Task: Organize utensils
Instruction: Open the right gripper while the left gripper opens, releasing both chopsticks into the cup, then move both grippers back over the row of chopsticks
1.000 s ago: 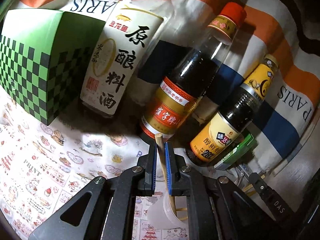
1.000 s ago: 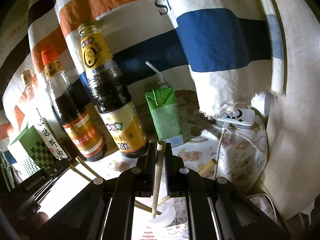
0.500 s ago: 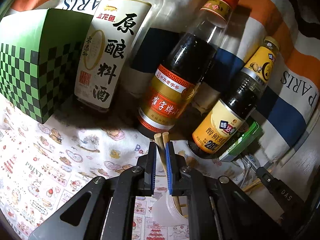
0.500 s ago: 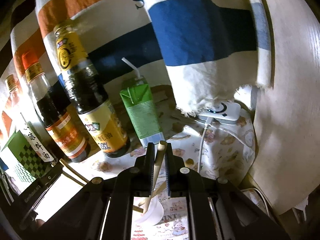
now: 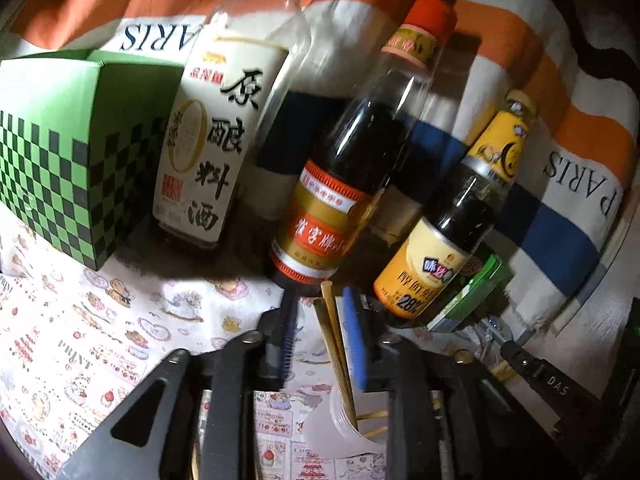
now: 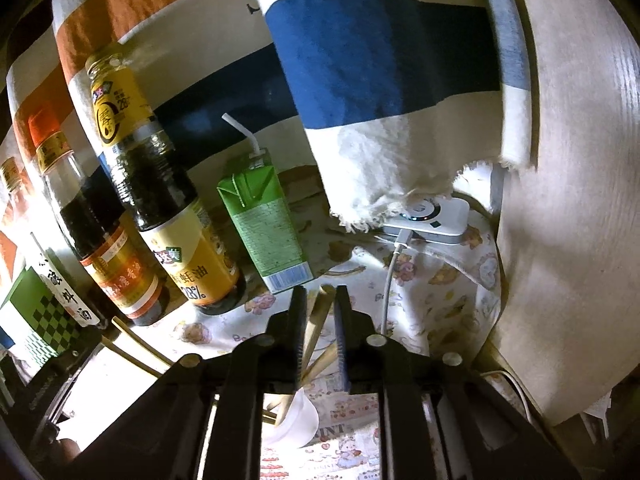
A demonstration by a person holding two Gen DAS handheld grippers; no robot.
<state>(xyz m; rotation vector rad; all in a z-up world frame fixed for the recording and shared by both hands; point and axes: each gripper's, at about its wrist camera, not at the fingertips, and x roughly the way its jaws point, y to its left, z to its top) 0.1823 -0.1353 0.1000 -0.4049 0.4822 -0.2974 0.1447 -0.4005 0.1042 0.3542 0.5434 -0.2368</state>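
Note:
In the left wrist view, my left gripper (image 5: 320, 300) has its jaws opening. Two wooden chopsticks (image 5: 332, 332) stand between them, leaning on the blue right pad with a gap on the left. Their lower ends sit in a translucent white cup (image 5: 340, 428) under the gripper. In the right wrist view, my right gripper (image 6: 320, 294) is also opening. One chopstick (image 6: 318, 316) slants loosely between its pads, down into the same cup (image 6: 298, 420). More chopsticks (image 6: 132, 344) reach from the left towards the cup.
Behind the cup stand a white-labelled bottle (image 5: 208, 152), a red-capped sauce bottle (image 5: 332, 208) and a yellow-labelled bottle (image 5: 440, 256). A green checkered box (image 5: 60, 152) is at the left, a green drink carton (image 6: 264, 224) and a white charger (image 6: 432, 220) at the right. Striped cloth hangs behind.
Both grippers' jaws have parted from shut on a chopstick to loose around it. A second chopstick has come up between the left jaws. Both hands stayed over the cup.

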